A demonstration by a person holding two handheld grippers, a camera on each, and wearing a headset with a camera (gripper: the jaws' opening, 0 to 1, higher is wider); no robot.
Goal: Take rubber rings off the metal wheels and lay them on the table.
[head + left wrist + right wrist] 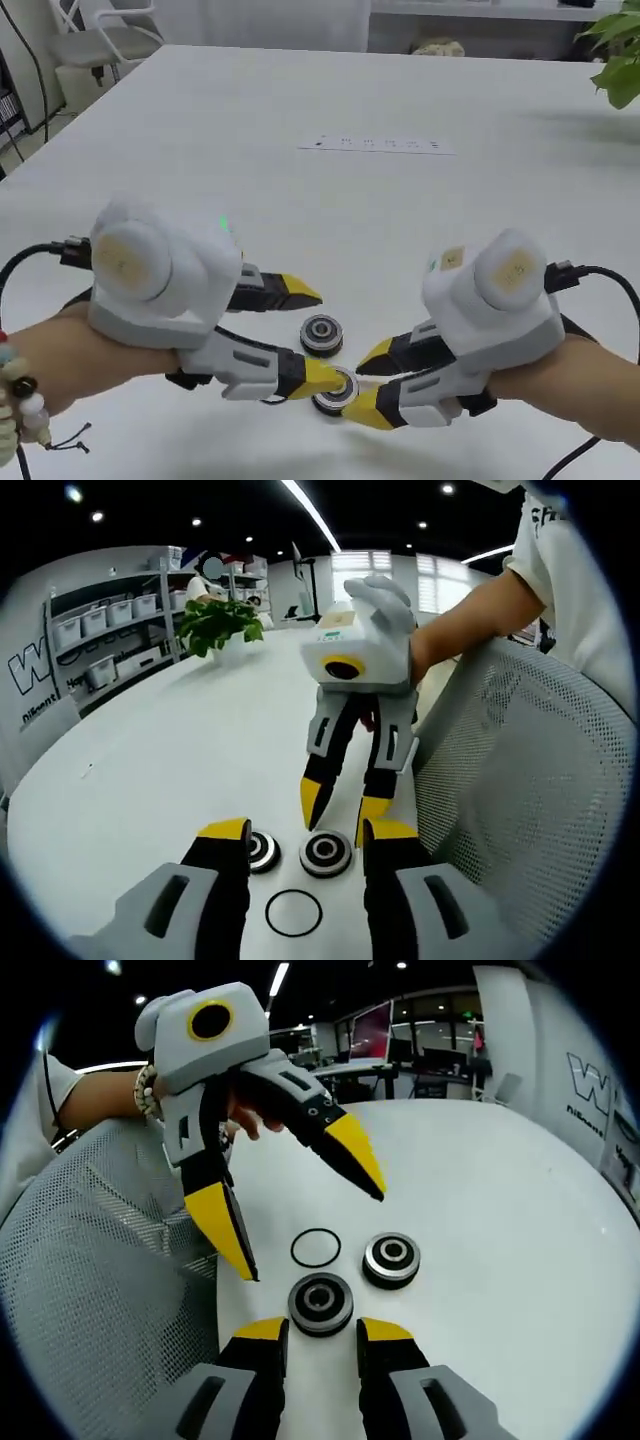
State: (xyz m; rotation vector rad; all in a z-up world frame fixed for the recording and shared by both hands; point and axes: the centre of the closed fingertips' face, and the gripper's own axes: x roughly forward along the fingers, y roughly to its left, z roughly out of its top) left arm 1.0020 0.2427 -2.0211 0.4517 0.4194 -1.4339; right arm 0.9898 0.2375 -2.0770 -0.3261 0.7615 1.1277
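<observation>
Since one rubber ring [293, 1249] lies loose on the worktop [480, 1260] beside two metal wheels [391, 1258], we judge the job about half done (the dark-rimmed wheel [320, 1303] seems still ringed), left claw [307, 830] and right claw [324, 1328] both spread, empty.

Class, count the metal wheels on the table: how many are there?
2. The near wheel sits between the left gripper and right gripper; the far wheel lies just beyond it. The grippers may hide more.

Black ring [292, 1248], silver-black wheels [320, 1303], yellow-tipped left gripper [307, 832], yellow-tipped right gripper [323, 1329], white table [350, 100]
</observation>
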